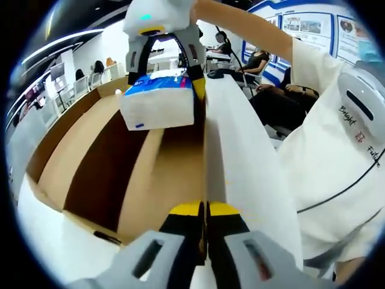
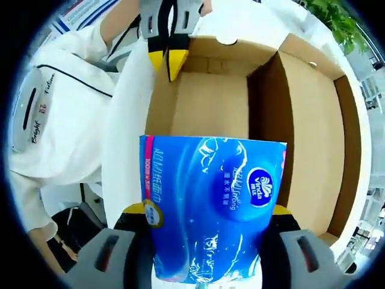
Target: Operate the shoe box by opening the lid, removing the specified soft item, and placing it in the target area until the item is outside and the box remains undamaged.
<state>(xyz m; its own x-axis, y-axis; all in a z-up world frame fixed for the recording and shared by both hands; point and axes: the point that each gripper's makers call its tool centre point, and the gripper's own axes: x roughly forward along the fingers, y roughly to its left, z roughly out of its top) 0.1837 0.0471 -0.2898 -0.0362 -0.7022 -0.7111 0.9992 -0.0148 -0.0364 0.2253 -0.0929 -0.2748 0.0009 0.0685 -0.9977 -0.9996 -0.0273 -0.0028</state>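
The cardboard shoe box (image 1: pixel 90 150) lies open, its brown inside bare (image 2: pixel 210 102). Its white lid (image 1: pixel 246 156) stands up along one side. My left gripper (image 1: pixel 206 211) is shut on the lid's edge, and in the right gripper view the left gripper (image 2: pixel 168 60) pinches that lid (image 2: pixel 129 120) at the far corner. A blue-and-white soft tissue pack (image 2: pixel 213 198) is clamped between the yellow-tipped jaws of my right gripper (image 2: pixel 212 217). From the left gripper view, the right gripper (image 1: pixel 165 84) holds the pack (image 1: pixel 157 105) in the air above the box.
The box's inner divider wall (image 2: pixel 264 114) splits it into two compartments. A person in a white shirt (image 1: pixel 337 156) stands close beside the lid. Seated people (image 1: pixel 258 60) and desks are behind. A green plant (image 2: pixel 337 21) is past the box's far corner.
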